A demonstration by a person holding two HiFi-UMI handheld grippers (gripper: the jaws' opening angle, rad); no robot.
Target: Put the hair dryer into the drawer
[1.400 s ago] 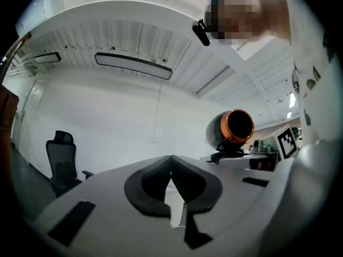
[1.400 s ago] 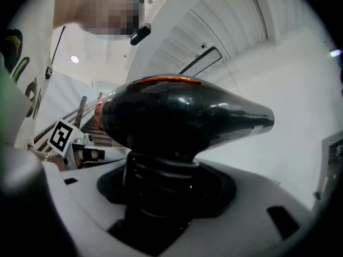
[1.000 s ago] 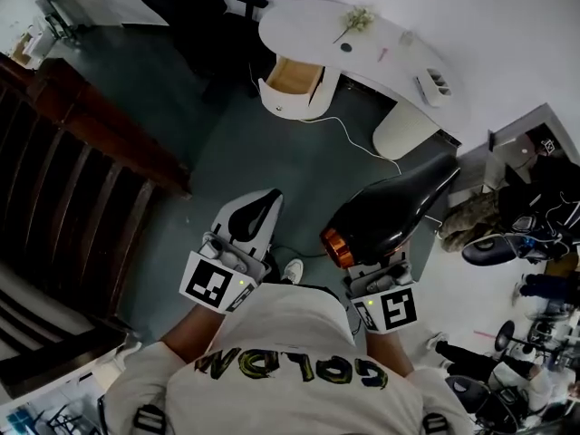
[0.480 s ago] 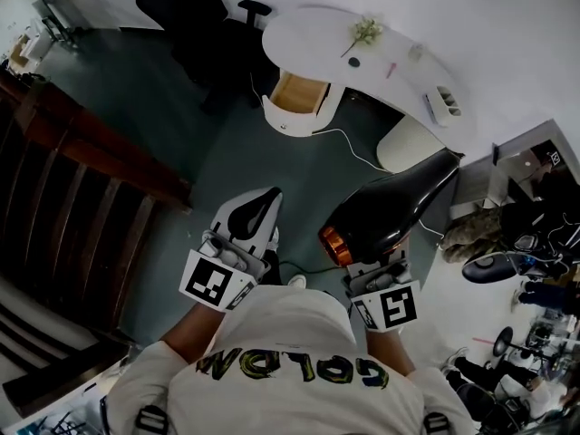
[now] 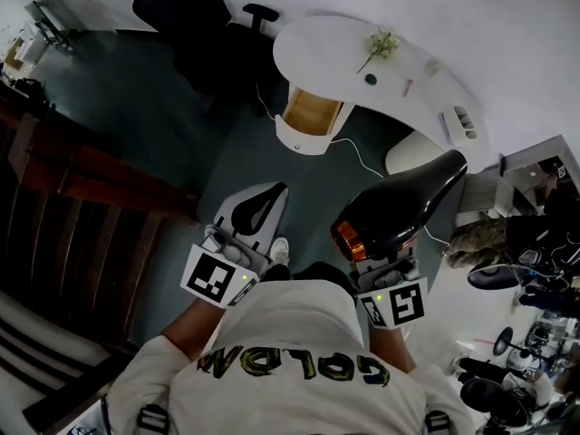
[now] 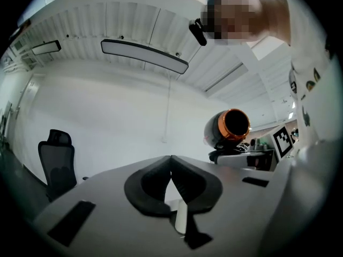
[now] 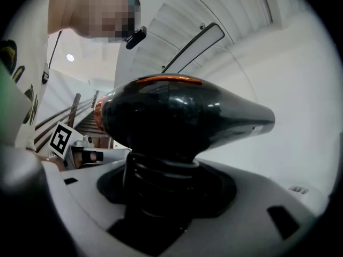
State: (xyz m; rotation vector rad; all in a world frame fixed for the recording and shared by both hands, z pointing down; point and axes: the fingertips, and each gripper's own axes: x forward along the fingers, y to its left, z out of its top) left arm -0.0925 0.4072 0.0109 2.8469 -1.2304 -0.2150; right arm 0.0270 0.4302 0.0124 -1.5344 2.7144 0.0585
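Observation:
A black hair dryer (image 5: pixel 399 208) with an orange ring at its rear end is held upright in my right gripper (image 5: pixel 385 259), which is shut on its handle (image 7: pixel 155 183). Its body (image 7: pixel 182 116) fills the right gripper view. My left gripper (image 5: pixel 258 208) is shut and holds nothing; its jaws meet in the left gripper view (image 6: pixel 171 183), where the hair dryer (image 6: pixel 231 128) shows at the right. Far ahead, a drawer (image 5: pixel 311 114) with a wooden inside stands pulled out of a white curved desk (image 5: pixel 362 62). A white cord (image 5: pixel 367 163) trails over the floor from the desk.
A black office chair (image 5: pixel 213 25) stands left of the desk. Small items and a sprig of flowers (image 5: pixel 381 43) lie on the desk top. A dark wooden stair rail (image 5: pixel 91 179) runs along the left. Clutter and dark gear (image 5: pixel 526 252) crowd the right side.
The whole view has shifted: the desk and drawer now sit slightly lower and further right in the head view. Both grippers keep the same hold and pose.

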